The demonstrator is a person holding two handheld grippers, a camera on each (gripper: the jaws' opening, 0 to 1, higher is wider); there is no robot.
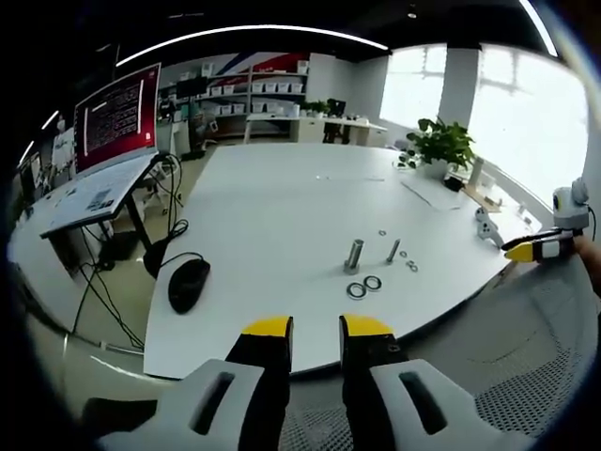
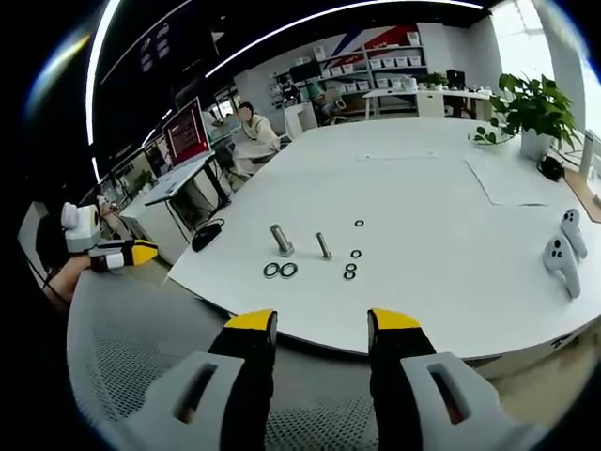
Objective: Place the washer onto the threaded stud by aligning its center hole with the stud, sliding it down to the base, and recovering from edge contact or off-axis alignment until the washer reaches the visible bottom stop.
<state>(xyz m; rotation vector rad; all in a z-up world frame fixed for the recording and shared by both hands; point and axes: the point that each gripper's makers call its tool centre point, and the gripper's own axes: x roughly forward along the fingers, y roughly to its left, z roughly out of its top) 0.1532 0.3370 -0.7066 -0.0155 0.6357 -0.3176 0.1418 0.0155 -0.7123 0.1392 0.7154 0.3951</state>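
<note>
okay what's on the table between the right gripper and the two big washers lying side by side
Nothing: in the right gripper view, bare white table runs from its near edge, beyond the open right gripper, to the pair of washers.

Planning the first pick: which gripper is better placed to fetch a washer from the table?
Right, marginally. The right gripper is open and faces the washers almost squarely; the left gripper, jaws closer together, sees them off to its side. Both are still off the table.

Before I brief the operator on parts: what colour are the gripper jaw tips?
Yellow tips on black jaws, clearest on the right gripper in the right gripper view.
</note>
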